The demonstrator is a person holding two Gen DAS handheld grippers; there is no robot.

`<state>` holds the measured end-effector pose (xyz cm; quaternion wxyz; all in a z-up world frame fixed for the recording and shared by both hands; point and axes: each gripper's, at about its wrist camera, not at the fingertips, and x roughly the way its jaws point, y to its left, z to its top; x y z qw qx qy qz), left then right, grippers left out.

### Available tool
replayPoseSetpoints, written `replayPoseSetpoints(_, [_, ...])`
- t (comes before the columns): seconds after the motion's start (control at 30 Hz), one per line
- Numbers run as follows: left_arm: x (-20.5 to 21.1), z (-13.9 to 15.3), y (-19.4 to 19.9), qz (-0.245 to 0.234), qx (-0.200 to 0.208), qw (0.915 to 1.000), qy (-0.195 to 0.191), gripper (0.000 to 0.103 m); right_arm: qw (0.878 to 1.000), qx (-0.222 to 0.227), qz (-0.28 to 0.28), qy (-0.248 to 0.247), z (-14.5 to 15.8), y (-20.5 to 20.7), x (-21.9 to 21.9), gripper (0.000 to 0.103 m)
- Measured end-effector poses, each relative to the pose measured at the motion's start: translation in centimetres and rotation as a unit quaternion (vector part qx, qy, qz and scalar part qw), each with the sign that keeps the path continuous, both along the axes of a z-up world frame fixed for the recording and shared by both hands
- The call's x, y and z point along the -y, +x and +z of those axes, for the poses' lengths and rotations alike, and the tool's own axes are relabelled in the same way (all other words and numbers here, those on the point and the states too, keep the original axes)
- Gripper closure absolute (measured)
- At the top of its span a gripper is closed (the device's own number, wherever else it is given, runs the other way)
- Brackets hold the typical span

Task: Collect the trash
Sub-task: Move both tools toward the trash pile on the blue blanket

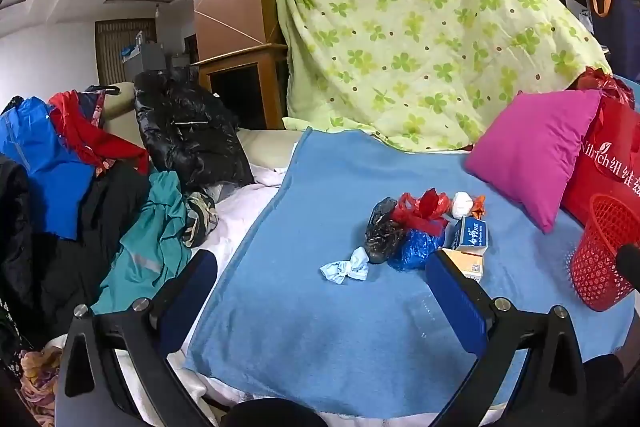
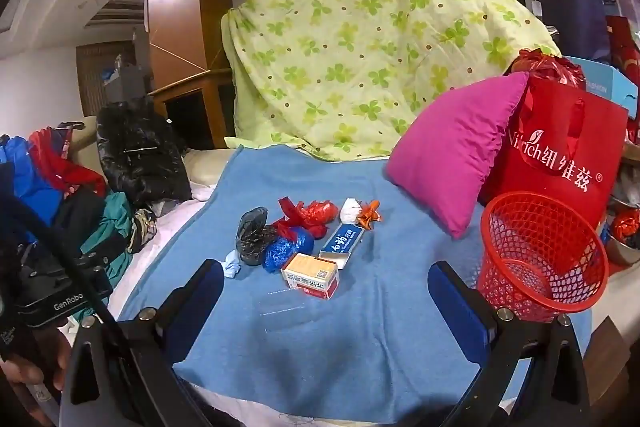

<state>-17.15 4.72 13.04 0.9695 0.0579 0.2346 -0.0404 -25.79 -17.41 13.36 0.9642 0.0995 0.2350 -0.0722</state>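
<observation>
A cluster of trash lies on the blue blanket (image 2: 320,327): a black bag (image 2: 252,235), a blue bag (image 2: 286,251), a red bag (image 2: 316,215), a white wad (image 2: 351,210), an orange wrapper (image 2: 369,215), a pale blue wrapper (image 2: 232,264), a blue-and-white box (image 2: 344,241) and an orange box (image 2: 312,275). A red mesh basket (image 2: 540,259) stands to the right. My left gripper (image 1: 320,267) is open and empty, short of the cluster (image 1: 416,227). My right gripper (image 2: 326,275) is open and empty, near the orange box.
A pink pillow (image 2: 452,155) and a red shopping bag (image 2: 560,155) sit behind the basket. A green floral quilt (image 2: 360,47) rises at the back. Piled clothes (image 1: 100,187) cover the left side. The left gripper's body (image 2: 60,291) shows at the right view's left edge.
</observation>
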Motion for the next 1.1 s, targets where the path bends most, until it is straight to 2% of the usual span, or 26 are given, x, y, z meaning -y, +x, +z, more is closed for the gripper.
replayPoseSetpoints(0.57, [-0.3, -0.9, 1.0, -0.002, -0.018, 0.9998, 0.001, 0.0, 1.0, 0.009, 0.008, -0.003, -0.5, 0.7, -0.9, 0.0])
replayPoseSetpoints(1.1, [0.3, -2.0, 1.8, -0.001, -0.032, 0.9994, 0.015, 0.0, 1.0, -0.017, 0.01, -0.001, -1.2, 1.5, -0.6, 0.0])
